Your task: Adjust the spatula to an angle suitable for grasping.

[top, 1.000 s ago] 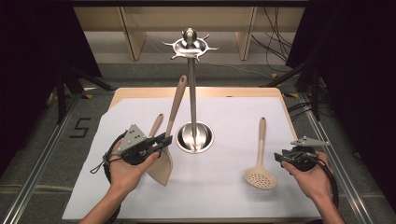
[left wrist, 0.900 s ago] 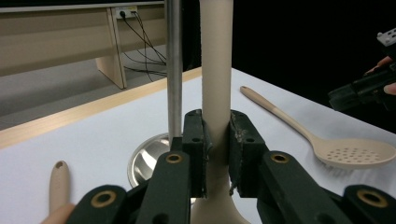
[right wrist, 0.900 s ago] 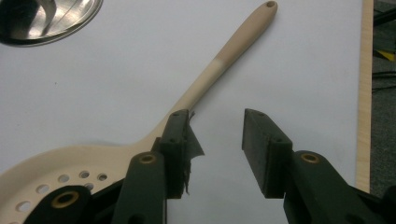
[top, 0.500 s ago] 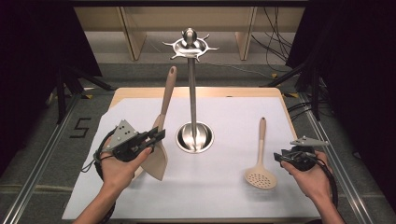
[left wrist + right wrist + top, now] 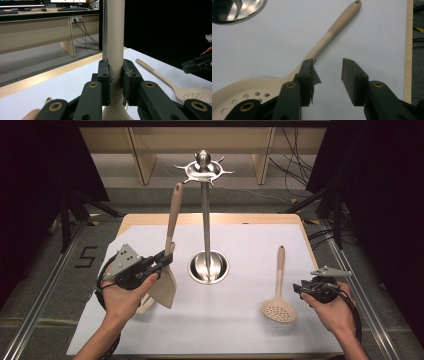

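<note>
The left tool [image 5: 165, 261] is clamped on the handle of a beige spatula [image 5: 171, 227], its black pads pressing the shaft from both sides in the left gripper view. The spatula stands nearly upright above the surface [image 5: 240, 330], its long axis tipped slightly: the handle end points up and away towards the top of the metal utensil stand [image 5: 204, 215], while the broad blade [image 5: 164, 290] hangs down just left of the stand's round base. In the left gripper view the handle's top is cut off by the frame edge and the blade is mostly hidden below the jaws.

The right tool [image 5: 302, 289] holds nothing; its jaws stand moderately wide and empty, hovering just beside a slotted spoon [image 5: 278, 290] lying flat on the white sheet. The spoon's handle points away from the person (its perforated bowl nearest them). In the right gripper view the bowl is partly covered by the left-hand jaw and cut off at the frame's corner.
</note>
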A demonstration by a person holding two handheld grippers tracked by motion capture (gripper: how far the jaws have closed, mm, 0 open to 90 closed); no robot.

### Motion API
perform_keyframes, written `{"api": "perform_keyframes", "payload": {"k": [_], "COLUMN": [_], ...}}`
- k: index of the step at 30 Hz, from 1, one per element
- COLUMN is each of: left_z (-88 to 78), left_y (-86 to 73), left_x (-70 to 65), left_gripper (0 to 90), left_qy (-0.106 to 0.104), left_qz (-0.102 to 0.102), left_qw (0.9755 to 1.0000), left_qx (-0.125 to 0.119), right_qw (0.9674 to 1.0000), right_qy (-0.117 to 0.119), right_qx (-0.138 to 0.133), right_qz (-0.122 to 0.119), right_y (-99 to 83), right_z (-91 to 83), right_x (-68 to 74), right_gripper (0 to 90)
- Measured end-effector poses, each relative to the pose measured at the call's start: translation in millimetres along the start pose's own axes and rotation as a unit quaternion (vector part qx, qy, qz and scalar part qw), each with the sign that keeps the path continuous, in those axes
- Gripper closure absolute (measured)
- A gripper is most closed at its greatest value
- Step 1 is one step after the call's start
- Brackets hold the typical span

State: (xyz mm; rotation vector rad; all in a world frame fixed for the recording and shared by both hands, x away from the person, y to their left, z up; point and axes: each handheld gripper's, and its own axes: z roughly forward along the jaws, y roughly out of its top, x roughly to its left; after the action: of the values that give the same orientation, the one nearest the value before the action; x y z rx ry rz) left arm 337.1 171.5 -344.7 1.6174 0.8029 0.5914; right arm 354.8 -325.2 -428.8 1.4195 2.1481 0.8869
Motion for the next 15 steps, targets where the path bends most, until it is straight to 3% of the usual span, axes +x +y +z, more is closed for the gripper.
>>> {"api": "perform_keyframes", "payload": {"k": [6,7,11,12,15], "left_z": [-0.2,0.1,1.3,1.9,3.4], "left_y": [3.0,3.6,6.2,6.7,8.3], "left_x": [0.1,0.0,0.7,0.9,2.0], "left_gripper": [77.8,77.8,77.8,77.7,77.7], "left_qy": [0.0,0.0,0.0,0.001,0.002], "left_qz": [0.002,0.003,0.006,0.006,0.01], "left_qw": [1.0,1.0,1.0,1.0,1.0], "left_qx": [-0.003,-0.003,-0.003,-0.003,0.0], "right_qw": [1.0,0.9999,1.0,0.9999,0.9999], "right_qy": [0.0,0.003,0.001,0.002,0.003], "right_qx": [-0.001,0.006,0.0,0.007,0.006], "right_qz": [-0.001,0.01,0.0,0.012,0.012], "right_y": [-0.1,0.6,0.1,1.0,1.0], "right_z": [0.0,-1.0,0.2,-1.1,-1.2], "right_x": [-0.2,1.2,0.1,1.5,1.3], "right_gripper": [62.4,62.4,62.4,62.4,62.3]}}
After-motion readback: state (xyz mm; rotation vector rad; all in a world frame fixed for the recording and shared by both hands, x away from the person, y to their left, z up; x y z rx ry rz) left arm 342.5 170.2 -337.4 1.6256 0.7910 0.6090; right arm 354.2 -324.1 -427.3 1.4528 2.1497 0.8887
